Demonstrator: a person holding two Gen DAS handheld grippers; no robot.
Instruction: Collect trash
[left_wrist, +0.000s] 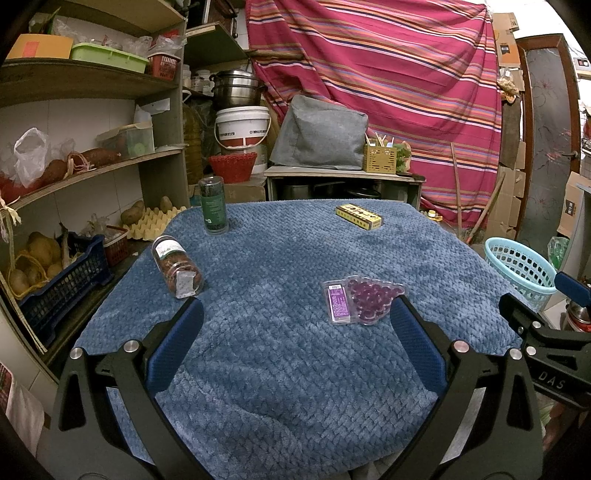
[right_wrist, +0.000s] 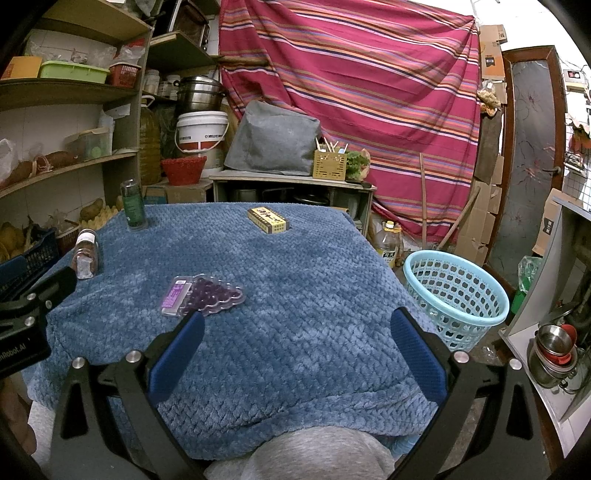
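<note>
On the blue blanket-covered table (left_wrist: 280, 266) lie a purple grape-shaped blister pack (left_wrist: 360, 301) (right_wrist: 203, 295), a yellow box (left_wrist: 358, 216) (right_wrist: 267, 219), a clear jar on its side (left_wrist: 177, 269) (right_wrist: 85, 258) and an upright green bottle (left_wrist: 213, 205) (right_wrist: 133, 204). A light blue mesh basket (right_wrist: 456, 295) (left_wrist: 521, 267) stands on the floor right of the table. My left gripper (left_wrist: 295, 314) is open and empty, the blister pack near its right finger. My right gripper (right_wrist: 297, 325) is open and empty, the pack just beyond its left finger.
Wooden shelves (left_wrist: 88, 122) with boxes, bags and potatoes stand on the left. A low stand with a grey cover (left_wrist: 321, 136) and a striped red curtain (left_wrist: 388, 74) are behind the table. A counter with steel bowls (right_wrist: 554, 350) is at the right.
</note>
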